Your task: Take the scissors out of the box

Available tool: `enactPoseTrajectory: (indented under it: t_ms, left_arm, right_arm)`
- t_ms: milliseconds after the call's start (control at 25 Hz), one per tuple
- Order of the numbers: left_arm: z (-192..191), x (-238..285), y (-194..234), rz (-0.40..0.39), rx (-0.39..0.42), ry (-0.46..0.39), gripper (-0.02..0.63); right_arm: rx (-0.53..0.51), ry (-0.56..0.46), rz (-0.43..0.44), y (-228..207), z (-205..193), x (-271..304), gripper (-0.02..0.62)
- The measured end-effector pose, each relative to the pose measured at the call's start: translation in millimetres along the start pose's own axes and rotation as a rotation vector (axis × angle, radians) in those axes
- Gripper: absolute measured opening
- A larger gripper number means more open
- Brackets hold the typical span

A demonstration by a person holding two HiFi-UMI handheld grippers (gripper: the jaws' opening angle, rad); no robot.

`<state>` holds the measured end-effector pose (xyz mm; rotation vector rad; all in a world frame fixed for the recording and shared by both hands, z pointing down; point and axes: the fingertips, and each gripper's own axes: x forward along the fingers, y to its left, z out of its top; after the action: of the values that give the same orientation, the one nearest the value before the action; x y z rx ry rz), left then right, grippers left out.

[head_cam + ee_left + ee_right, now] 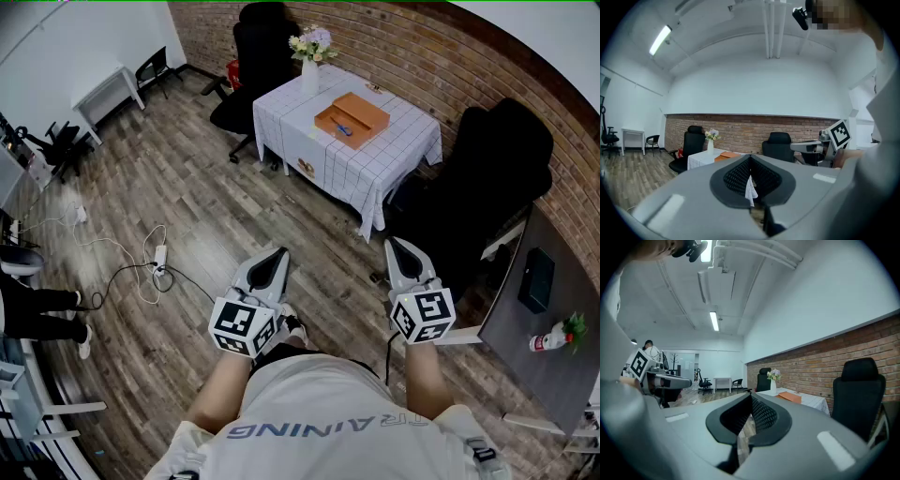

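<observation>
- Frankly, nothing of the task looks done yet: the scissors point(343, 129) lie in the open orange box point(330, 120) on the table point(375, 164) by the brick wall.
- The person stands well apart from that table, with bare floor between.
- The left gripper point(278, 253) has its jaws together, with nothing held.
- The right gripper point(395, 244) is likewise closed and empty.
- What is left, I'd say, is all of it: walk over, open a gripper, grasp the scissors and lift them out.
</observation>
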<state>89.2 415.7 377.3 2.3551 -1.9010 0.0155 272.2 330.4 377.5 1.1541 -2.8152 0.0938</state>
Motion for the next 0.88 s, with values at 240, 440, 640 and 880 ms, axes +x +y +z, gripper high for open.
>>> enactPoseTrajectory:
  t_ms: [240, 440, 640, 880]
  left_arm:
    - [-2, 4, 11, 0.024, -0.005, 0.002, 0.000]
    - [-4, 5, 25, 0.061, -0.015, 0.015, 0.000]
    - [-12, 17, 35, 0.054, -0.029, 0.039, 0.000]
    - [-18, 49, 58, 0.029, -0.042, 0.046, 0.000]
  right_arm:
    - [0.004, 0.021, 0.015, 0, -8, 15, 0.017]
    - [0.017, 0.032, 0.032, -1, -11, 31, 0.017]
    - [0.024, 0.044, 0.036, -5, -19, 46, 0.017]
    - [0.021, 0.053, 0.006, -22, -25, 75, 0.017]
